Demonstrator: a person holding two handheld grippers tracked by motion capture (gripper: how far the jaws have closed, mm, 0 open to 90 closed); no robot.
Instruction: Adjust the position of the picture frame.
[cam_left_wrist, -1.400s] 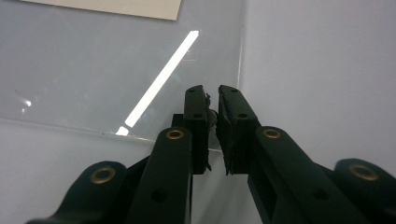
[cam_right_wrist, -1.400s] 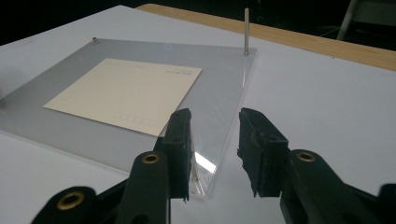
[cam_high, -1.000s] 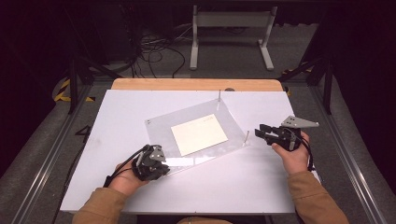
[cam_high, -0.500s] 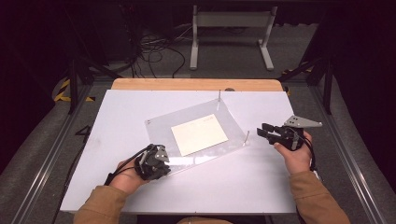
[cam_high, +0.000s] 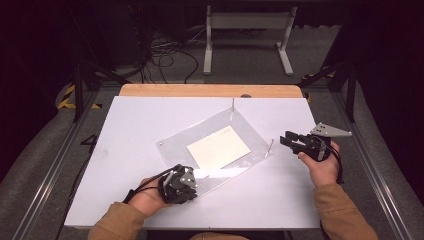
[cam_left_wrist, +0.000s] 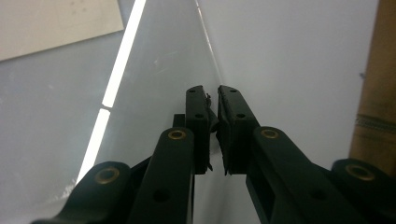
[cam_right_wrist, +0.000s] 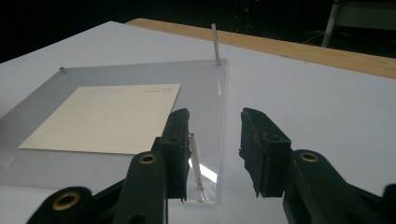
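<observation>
A clear acrylic plate lies turned at an angle on the white table, with a cream sheet of paper at its middle. A tall thin pin stands at its far corner, and a short one at its right corner. My left gripper rests at the plate's near corner. In the left gripper view its jaws are shut over the plate's edge with only a slit between them. My right gripper is open. In its own view the short pin stands between the jaws, close to the left one.
A wooden strip runs along the table's far edge. A small stub marks the plate's left corner. Beyond the table are a dark floor with cables and a white metal stand. Metal rails flank the table.
My left hand has slid a little to the right along the plate's near edge. The right gripper has stayed almost where it was.
</observation>
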